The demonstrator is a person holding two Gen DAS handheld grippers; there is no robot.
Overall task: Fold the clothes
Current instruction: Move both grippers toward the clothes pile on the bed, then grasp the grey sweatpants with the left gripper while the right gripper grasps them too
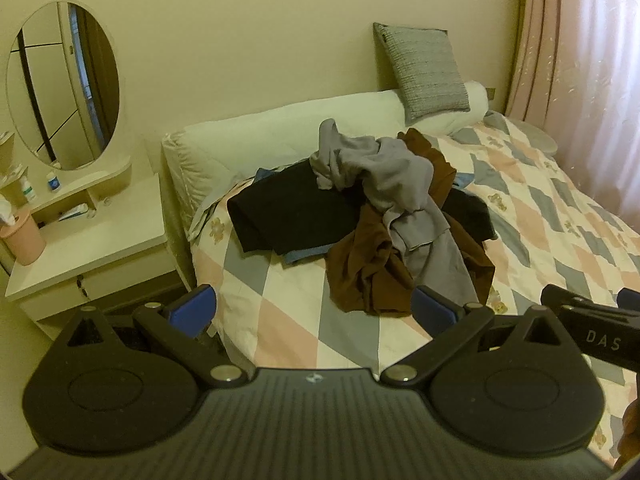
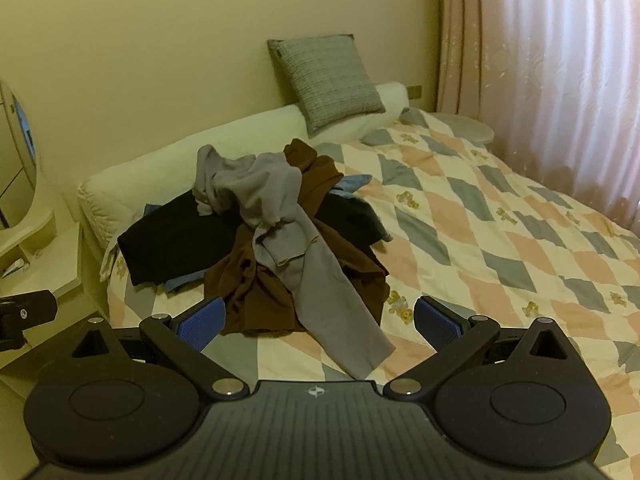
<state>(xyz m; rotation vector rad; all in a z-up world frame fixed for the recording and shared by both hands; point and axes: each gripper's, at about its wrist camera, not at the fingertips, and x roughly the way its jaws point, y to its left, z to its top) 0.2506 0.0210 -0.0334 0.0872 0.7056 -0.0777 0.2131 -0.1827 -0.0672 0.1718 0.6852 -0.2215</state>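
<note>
A pile of clothes lies on the bed: a grey garment on top, a brown one under it, a black one to the left and a bit of blue cloth. My left gripper is open and empty, short of the pile. My right gripper is open and empty, its jaws either side of the grey garment's near end, not touching. The right gripper's side also shows in the left wrist view.
The bed has a pink, grey and cream diamond quilt, a white bolster and a grey cushion at the wall. A white dresser with an oval mirror stands left. Pink curtains hang right.
</note>
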